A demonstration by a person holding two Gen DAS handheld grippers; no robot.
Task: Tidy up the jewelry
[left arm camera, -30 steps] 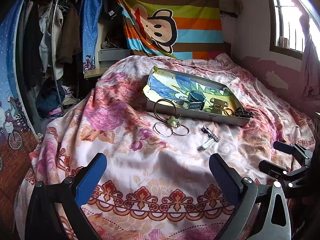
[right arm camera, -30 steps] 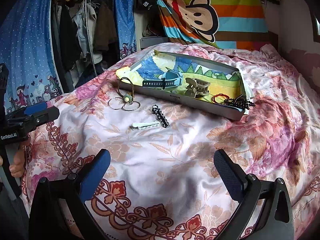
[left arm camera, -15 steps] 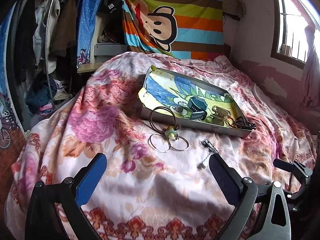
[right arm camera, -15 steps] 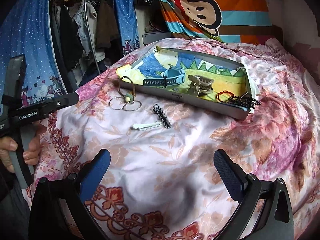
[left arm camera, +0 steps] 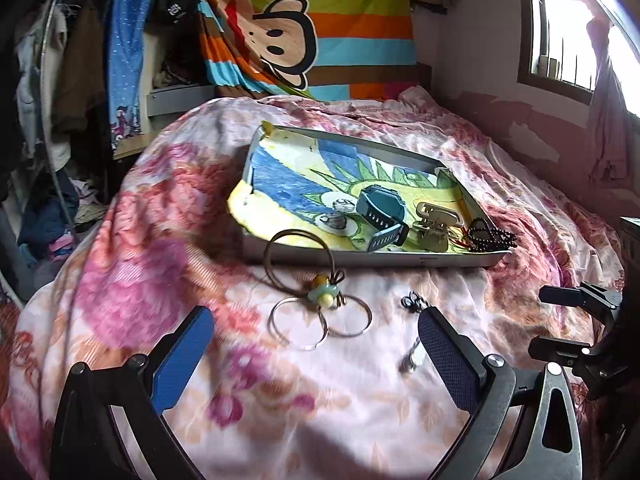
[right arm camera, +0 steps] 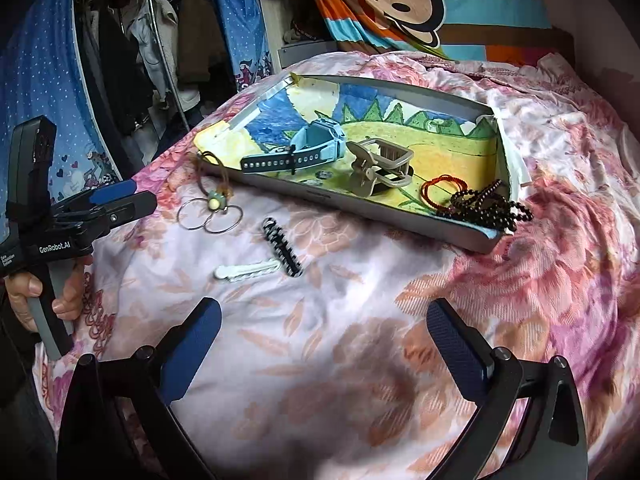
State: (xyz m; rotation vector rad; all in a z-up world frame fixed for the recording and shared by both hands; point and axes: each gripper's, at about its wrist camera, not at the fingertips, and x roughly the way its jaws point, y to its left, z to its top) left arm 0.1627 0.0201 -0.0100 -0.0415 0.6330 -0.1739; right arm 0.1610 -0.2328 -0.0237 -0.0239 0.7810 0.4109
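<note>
Both grippers, left (left arm camera: 316, 350) and right (right arm camera: 324, 334), spread wide, empty, above the quilt (right arm camera: 360, 320). Hoops (left arm camera: 320, 320) lie at the left's twelve o'clock, just outside the tray (left arm camera: 360, 258). Best approach: lower squarely, pinch one ring's rim.

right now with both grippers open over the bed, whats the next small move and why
Probably ease the left gripper forward and down onto the two rings. Its fingers stand open with the rings lying loose on the bedspread between them, just short of the tray. The watch and beads are already in the tray.
</note>
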